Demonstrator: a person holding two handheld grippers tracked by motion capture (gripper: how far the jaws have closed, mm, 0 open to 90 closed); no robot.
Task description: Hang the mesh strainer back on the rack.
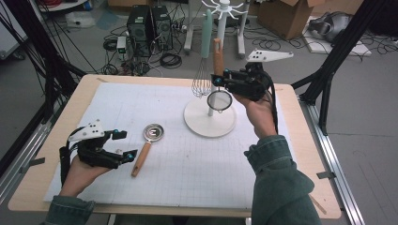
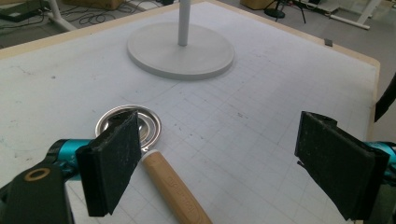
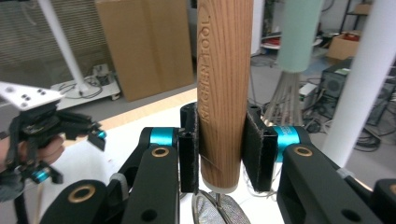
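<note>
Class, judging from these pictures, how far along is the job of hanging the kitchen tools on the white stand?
Done: a whisk with a pale green handle already hangs on the stand. In hand: the right gripper is shut on the wooden handle of a strainer, held upright beside the stand's pole. Left: a wooden-handled metal scoop lies on the mat by the left gripper, whose jaws stand open.

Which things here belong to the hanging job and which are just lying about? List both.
In the job:
- wooden-handled strainer, clamped in the right gripper
- white utensil stand
- whisk hanging on it
- wooden-handled spoon lying on the mat, in front of the open left gripper

Lying about:
- computer towers
- cardboard box
- floor cables
</note>
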